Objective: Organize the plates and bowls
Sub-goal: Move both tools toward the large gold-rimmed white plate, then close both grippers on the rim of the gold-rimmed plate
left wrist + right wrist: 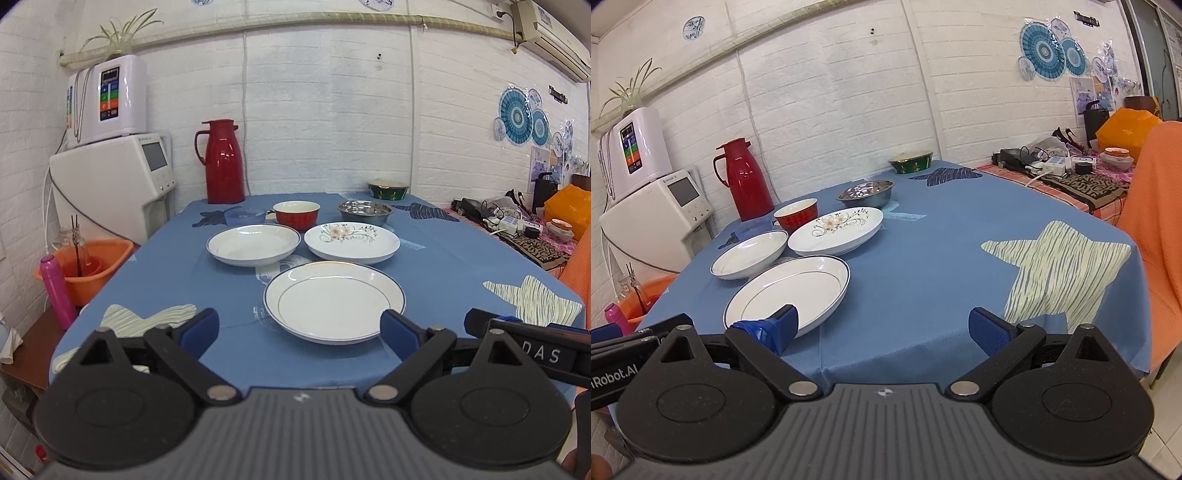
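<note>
The worktop [147,266] is the biggest thing here, and it wears a blue cloth with pale stars. On it sit three white plates and some bowls.

In the left view, the plain plate [334,301] with a thin dark rim lies nearest, at 12 o'clock from the left tongs [301,330]. Past it, at 11 o'clock, is a second plain plate [253,244]. At 1 o'clock is the flower plate [351,243]. The plates lie near each other, and the two far ones look just apart.

Behind the plates stand the bowls. The metal bowl [364,212] is at 1 o'clock, the red bowl [296,215] at 12 o'clock, and a small clear blue bowl [245,216] sits beside the red one. A green bowl [388,190] is at the far edge. A tall red jug [221,162] stands at the back, at 11 o'clock.

The left tongs are wide open and hold nothing. The right tongs [882,328] are wide open too, and empty, with the nearest plate at their 10 o'clock.

I think the plates are hard, smooth, a bit heavy, and would break if dropped. The rim is the best place to pinch, because it lifts off the cloth. Stack them gently so they do not clink or slip.
</note>
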